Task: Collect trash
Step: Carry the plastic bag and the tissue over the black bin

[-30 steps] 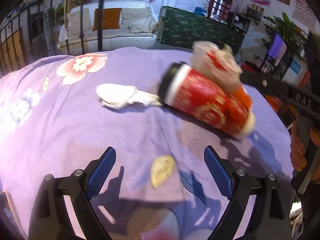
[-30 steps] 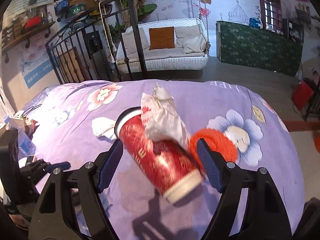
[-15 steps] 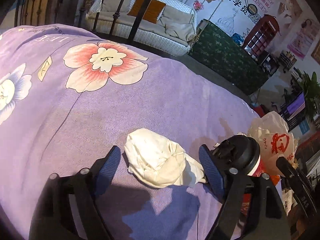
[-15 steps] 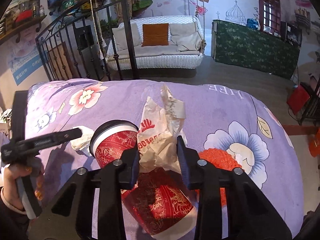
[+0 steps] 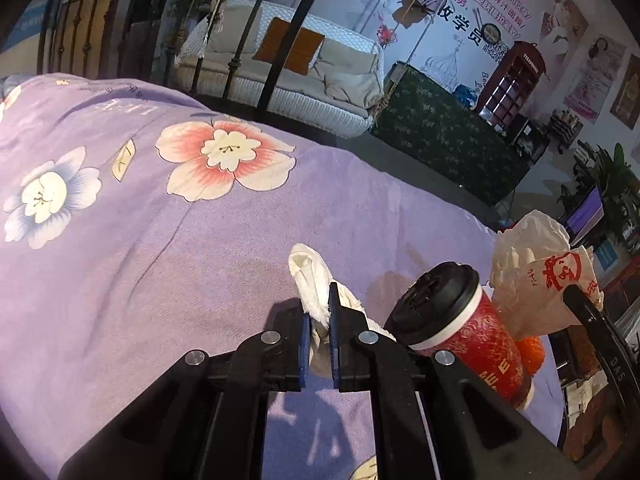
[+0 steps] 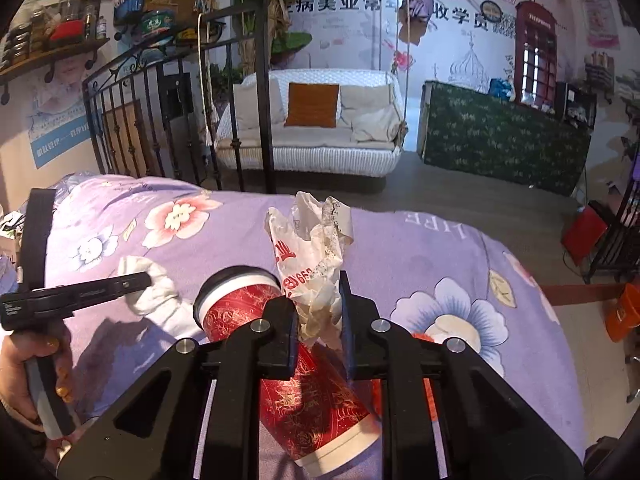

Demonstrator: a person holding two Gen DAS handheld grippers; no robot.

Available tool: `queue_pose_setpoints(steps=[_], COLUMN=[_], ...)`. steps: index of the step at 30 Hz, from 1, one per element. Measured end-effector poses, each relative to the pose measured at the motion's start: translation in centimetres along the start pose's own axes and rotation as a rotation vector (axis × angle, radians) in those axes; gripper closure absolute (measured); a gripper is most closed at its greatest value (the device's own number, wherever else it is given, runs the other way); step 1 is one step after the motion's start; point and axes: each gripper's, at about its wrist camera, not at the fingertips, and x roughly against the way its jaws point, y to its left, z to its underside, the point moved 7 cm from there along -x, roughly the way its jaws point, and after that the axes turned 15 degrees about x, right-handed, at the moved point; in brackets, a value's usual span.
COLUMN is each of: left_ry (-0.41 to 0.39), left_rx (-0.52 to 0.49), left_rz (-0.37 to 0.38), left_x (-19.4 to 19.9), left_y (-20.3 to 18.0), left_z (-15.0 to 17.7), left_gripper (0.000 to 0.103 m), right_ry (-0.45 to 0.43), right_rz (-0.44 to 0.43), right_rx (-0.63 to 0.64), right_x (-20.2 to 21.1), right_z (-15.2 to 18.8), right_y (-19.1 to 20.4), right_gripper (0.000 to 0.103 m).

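Note:
A crumpled white tissue [image 5: 310, 276] lies on the purple flowered cloth [image 5: 120, 260]. My left gripper [image 5: 319, 318] is shut on the tissue; it also shows in the right wrist view [image 6: 148, 292]. A red paper cup with a black lid [image 5: 468, 328] lies tipped beside it, also in the right wrist view [image 6: 280, 360]. My right gripper [image 6: 320, 312] is shut on a crumpled white paper bag with red print [image 6: 312, 248], seen in the left wrist view [image 5: 540, 276] above the cup. An orange ball [image 5: 530, 350] sits behind the cup.
A black iron railing [image 6: 180, 120] stands at the cloth's far edge. A white swing sofa [image 6: 316, 132] and a green-covered counter [image 6: 500, 140] stand beyond on the floor. An orange bucket [image 6: 624, 312] stands on the floor at right.
My left gripper moved in over the tissue and closed on it. My right gripper closed on the paper bag above the cup.

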Motion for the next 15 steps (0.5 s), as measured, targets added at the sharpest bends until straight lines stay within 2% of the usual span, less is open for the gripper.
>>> queue_pose_setpoints(steps=[7, 15], left_ry=[-0.087, -0.042], left_rx=[-0.068, -0.142], left_rz=[0.041, 0.094], left_x=[6.3, 8.3], left_y=[-1.8, -4.3], left_z=[1.3, 6.7], left_gripper=[0.096, 0.096], right_ry=[-0.060, -0.067], right_rz=[-0.007, -0.027], right_rx=[-0.012, -0.070], right_x=[4.4, 9.1], right_z=[-0.2, 1.9], right_y=[0.2, 0.6], right_gripper=[0.086, 0.086])
